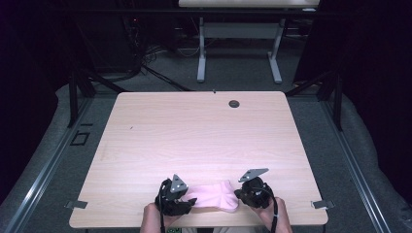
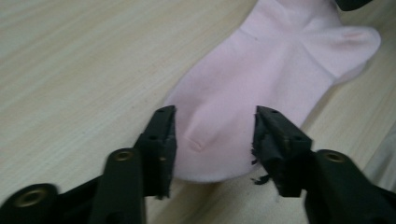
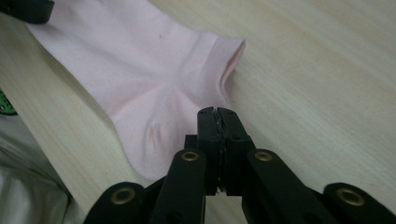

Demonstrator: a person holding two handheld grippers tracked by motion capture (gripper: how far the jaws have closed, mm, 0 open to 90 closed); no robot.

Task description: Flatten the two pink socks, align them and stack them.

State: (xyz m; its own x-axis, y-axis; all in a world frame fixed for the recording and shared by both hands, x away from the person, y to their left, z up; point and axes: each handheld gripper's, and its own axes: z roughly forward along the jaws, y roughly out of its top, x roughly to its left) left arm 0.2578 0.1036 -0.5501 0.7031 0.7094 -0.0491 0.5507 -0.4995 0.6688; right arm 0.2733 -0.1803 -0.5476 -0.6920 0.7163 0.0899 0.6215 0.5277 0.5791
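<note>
A pink sock (image 1: pixel 214 195) lies flat on the wooden table (image 1: pixel 194 136), close to the near edge, between the two grippers. It looks spread out in one layer, with the toe end toward the person's left and the heel and cuff toward the right.

The left gripper (image 2: pixel 212 135) stands with its jaws moderately apart, one on each side of the toe end. The pads do not press on the fabric, so the sock is free on this side. A small crease shows in the fabric between the jaws.

The right gripper (image 3: pixel 217 116) has its jaws closed together. The tips sit at the edge of the sock near the heel and cuff. A thin bit of fabric may be caught between them, but I cannot tell this for sure.

In my judgement, the work with the sock is at an early or middle point: it is laid out and smoothed on the table, but no fold is visible yet. What is left is probably to take both ends and fold or move the sock.
</note>
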